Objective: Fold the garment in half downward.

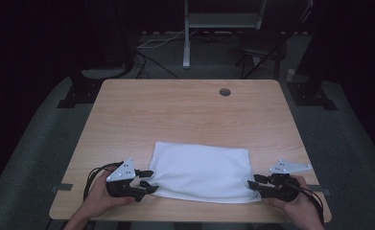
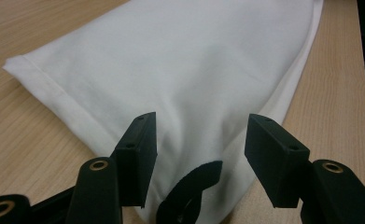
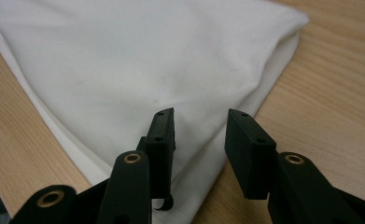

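Cloth (image 1: 202, 170), white and folded flat, lies near the front edge of the table (image 1: 185, 105); it looks light, soft and limp, best pinched at its near corners. Left gripper (image 1: 146, 179) stands released over the left corner, right gripper (image 1: 252, 184) released at the right corner. No writing shows.

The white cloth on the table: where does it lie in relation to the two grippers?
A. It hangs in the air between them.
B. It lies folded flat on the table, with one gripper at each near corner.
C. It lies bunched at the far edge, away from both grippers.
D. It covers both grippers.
B: in the high view the white cloth lies folded flat on the table, the left gripper at its near left corner, the right gripper at its near right corner.
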